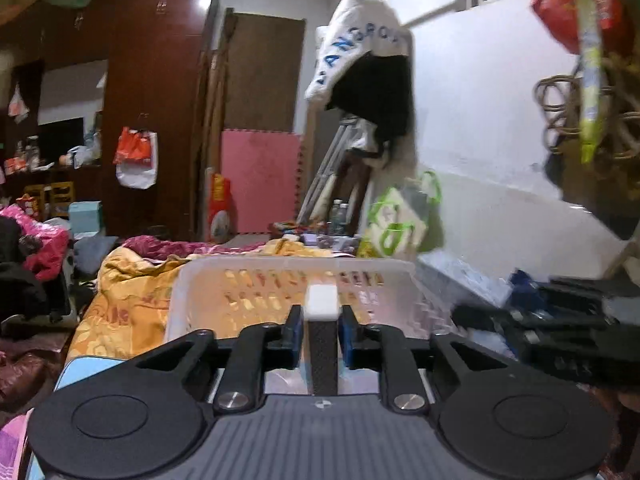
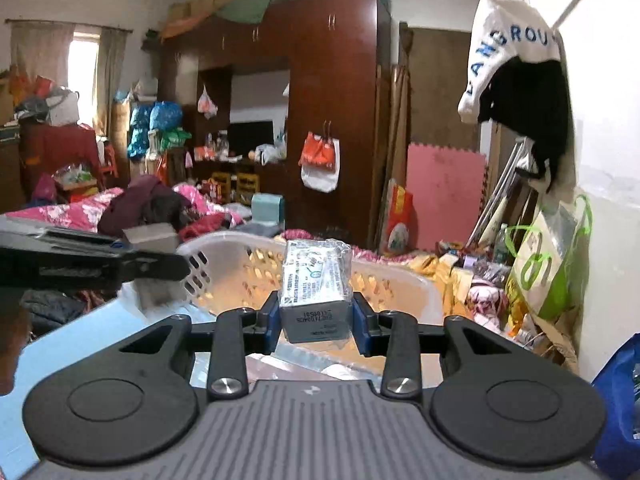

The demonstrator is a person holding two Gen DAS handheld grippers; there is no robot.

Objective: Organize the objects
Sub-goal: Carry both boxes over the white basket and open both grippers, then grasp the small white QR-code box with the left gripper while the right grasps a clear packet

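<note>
A black-and-white block point(image 1: 322, 334) is being gripped by the left gripper point(image 1: 320, 334); a plastic-wrapped small box point(image 2: 316, 296) is being clenched by the right gripper point(image 2: 316, 322). Both are being held before a white slotted basket point(image 2: 404, 284), flanked by orange bedding point(image 1: 128, 300) and a green-handled bag point(image 2: 548, 264).

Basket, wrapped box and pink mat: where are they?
Basket point(image 1: 224, 276), left wrist view, on its slotted left wall.
Wrapped box point(image 2: 316, 288), right wrist view, on its printed top face.
Pink mat point(image 2: 444, 196), right wrist view, on its middle.
</note>
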